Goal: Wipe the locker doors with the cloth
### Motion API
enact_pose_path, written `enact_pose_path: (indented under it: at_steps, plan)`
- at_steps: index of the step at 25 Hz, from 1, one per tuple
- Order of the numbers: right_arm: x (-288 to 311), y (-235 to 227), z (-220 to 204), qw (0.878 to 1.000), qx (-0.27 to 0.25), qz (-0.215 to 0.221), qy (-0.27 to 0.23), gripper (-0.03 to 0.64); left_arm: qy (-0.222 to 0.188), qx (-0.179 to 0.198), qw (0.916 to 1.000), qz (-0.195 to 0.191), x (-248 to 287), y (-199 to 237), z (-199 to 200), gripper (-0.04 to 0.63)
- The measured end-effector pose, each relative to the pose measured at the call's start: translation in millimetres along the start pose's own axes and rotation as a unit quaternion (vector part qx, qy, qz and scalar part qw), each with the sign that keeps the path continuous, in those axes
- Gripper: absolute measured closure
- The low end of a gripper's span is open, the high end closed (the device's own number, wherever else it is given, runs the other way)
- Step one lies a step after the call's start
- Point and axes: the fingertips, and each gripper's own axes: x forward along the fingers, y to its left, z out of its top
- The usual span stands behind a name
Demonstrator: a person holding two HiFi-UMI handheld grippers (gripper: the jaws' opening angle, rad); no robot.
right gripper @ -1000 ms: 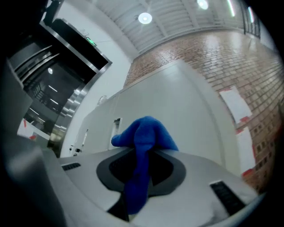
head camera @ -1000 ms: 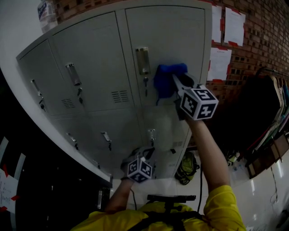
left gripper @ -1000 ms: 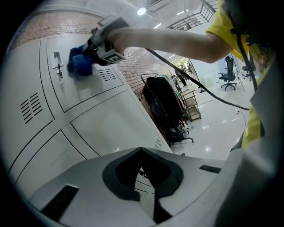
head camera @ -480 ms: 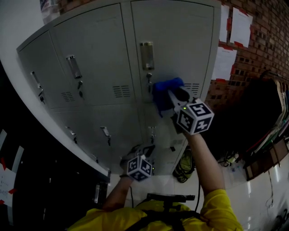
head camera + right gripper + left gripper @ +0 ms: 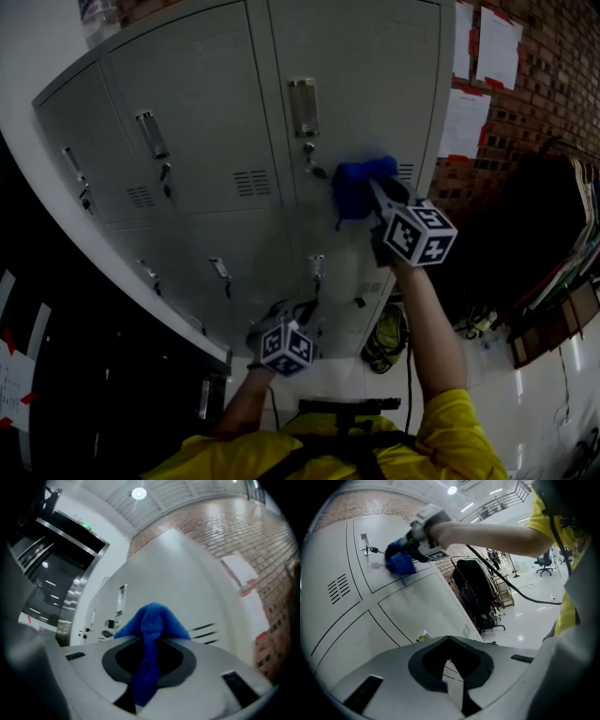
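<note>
A grey bank of lockers fills the head view. My right gripper is shut on a blue cloth and presses it against the upper right locker door, just right of its key and below the handle. In the right gripper view the blue cloth hangs between the jaws. My left gripper hangs low in front of the lower doors, shut with nothing in it. The left gripper view shows the blue cloth on the door.
Papers are taped to a brick wall right of the lockers. Dark bags or clothes hang at the right. A yellow-green bag lies on the glossy floor. A cable trails from the right arm.
The right gripper slid the cloth down the upper right door from beside the handle, then a little to the right. The left gripper stayed put.
</note>
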Motion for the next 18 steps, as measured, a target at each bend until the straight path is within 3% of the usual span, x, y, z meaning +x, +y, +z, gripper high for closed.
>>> enact_pose_path:
  at_steps: [3, 5, 8, 11, 12, 14, 18]
  plan:
    - [-58, -95, 12, 0.995, 0.008, -0.099, -0.017, 0.545, 0.004, 0.005, 0.9999, 0.008, -1, 4, -4, 0.597]
    - [-84, -133, 13, 0.991, 0.021, -0.133, -0.019, 0.545, 0.008, 0.01, 0.9998, 0.013, -4, 6, -2, 0.597]
    - [-94, -115, 9, 0.995, 0.037, -0.083, -0.027, 0.545, 0.018, 0.021, 0.9991, 0.033, -8, 9, -3, 0.597]
    - [-107, -40, -16, 0.999, -0.037, -0.015, -0.019, 0.545, 0.032, 0.011, 0.9973, 0.065, -17, 12, -2, 0.597]
    - [-117, -17, -34, 0.998, -0.054, 0.0, -0.013, 0.544, 0.036, 0.006, 0.9964, 0.076, -22, 12, 0, 0.597]
    - [-143, 8, -86, 0.999, -0.041, 0.012, 0.008, 0.543, 0.043, -0.002, 0.9951, 0.09, -29, 6, 6, 0.597]
    - [-178, 17, -193, 0.994, -0.022, 0.031, 0.102, 0.543, 0.073, -0.016, 0.9935, 0.086, -29, -25, 0, 0.597]
